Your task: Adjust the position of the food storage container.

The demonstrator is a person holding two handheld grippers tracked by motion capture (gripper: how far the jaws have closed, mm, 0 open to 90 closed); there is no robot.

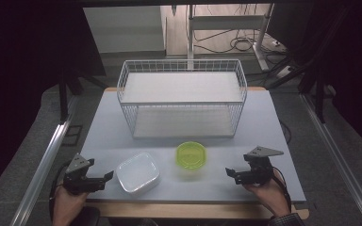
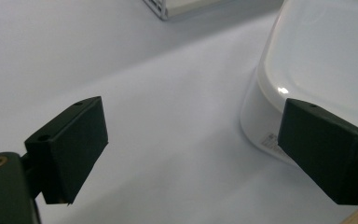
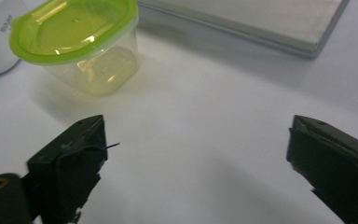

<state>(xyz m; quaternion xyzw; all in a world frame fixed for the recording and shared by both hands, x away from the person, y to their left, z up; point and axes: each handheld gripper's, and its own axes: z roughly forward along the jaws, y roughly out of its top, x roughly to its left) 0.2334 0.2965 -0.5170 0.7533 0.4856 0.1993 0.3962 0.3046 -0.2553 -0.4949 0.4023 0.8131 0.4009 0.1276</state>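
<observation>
A white lidded box (image 1: 138, 172) lies on the pale table near its front edge. To its right stands a clear tub with a green lid (image 1: 191, 155). My left gripper (image 1: 106, 178) rests open just left of the white box (image 2: 317, 60), and its jaws hold nothing. At the front right my right gripper (image 1: 231, 173) is open too, pointing left toward the green-lidded tub (image 3: 77, 44), with bare table between its jaws.
A white wire basket (image 1: 183, 98) with two shelf levels stands at the back middle of the table (image 1: 264, 127). The wooden front edge (image 1: 188, 209) runs below the hands. Metal rails flank the table on both sides.
</observation>
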